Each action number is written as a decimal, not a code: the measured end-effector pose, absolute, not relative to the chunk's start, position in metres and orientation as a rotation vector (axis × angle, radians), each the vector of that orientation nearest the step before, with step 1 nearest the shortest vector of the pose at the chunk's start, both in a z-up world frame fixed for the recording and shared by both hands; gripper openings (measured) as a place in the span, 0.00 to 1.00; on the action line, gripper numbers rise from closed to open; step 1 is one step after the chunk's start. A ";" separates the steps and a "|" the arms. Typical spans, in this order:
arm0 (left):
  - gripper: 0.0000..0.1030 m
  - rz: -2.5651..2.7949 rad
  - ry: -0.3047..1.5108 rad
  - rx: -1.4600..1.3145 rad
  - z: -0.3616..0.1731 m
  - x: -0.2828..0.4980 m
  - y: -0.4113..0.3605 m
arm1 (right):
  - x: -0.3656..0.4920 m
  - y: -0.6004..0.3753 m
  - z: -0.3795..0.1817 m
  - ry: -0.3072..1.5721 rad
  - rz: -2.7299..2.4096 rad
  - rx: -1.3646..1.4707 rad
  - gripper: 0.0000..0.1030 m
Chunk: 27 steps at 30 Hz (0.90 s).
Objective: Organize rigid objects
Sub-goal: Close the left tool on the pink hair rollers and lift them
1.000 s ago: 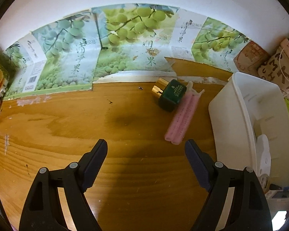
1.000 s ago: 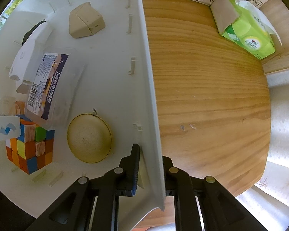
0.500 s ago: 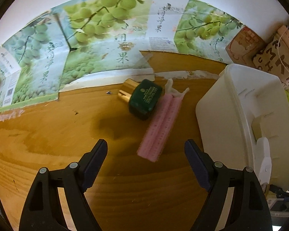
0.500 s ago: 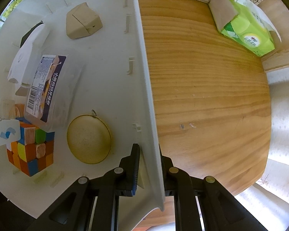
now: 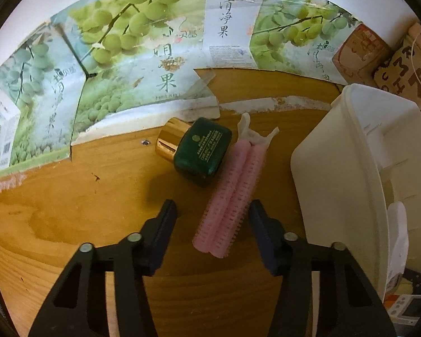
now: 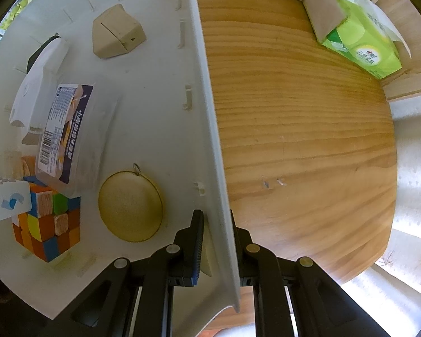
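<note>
Left gripper (image 5: 212, 210), jaws spread, straddles the near end of the pink hair roller (image 5: 233, 193) lying on the wooden table (image 5: 98, 210) beside a green bottle (image 5: 202, 150); close squarely across its width (avoiding the bottle). Right gripper (image 6: 214, 219) pinches the white bin (image 6: 210, 129) wall.

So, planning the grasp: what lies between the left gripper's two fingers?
In the left wrist view, the near end of the pink hair roller lies inside the open left gripper.
</note>
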<state>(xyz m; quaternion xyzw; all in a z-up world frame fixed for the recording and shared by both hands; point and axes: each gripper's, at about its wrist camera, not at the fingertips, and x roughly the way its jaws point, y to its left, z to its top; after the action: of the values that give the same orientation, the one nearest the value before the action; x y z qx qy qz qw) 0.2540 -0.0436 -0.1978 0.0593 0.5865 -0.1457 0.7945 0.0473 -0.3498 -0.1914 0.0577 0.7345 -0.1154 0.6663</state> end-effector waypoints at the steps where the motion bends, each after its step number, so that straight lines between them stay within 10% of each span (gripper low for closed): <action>1: 0.46 -0.314 1.257 0.129 -0.198 0.254 -0.043 | 0.047 -0.350 -0.191 1.658 -0.260 0.130 0.13; 27: 0.27 -0.378 1.233 0.038 -0.173 0.229 -0.042 | 0.037 -0.343 -0.188 1.627 -0.243 0.108 0.13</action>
<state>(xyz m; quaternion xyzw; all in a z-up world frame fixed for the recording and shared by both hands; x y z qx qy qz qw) 0.2289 -0.0417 -0.1727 0.0179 0.5746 -0.1762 0.7990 0.0372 -0.3429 -0.1877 0.0481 0.7246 -0.1082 0.6789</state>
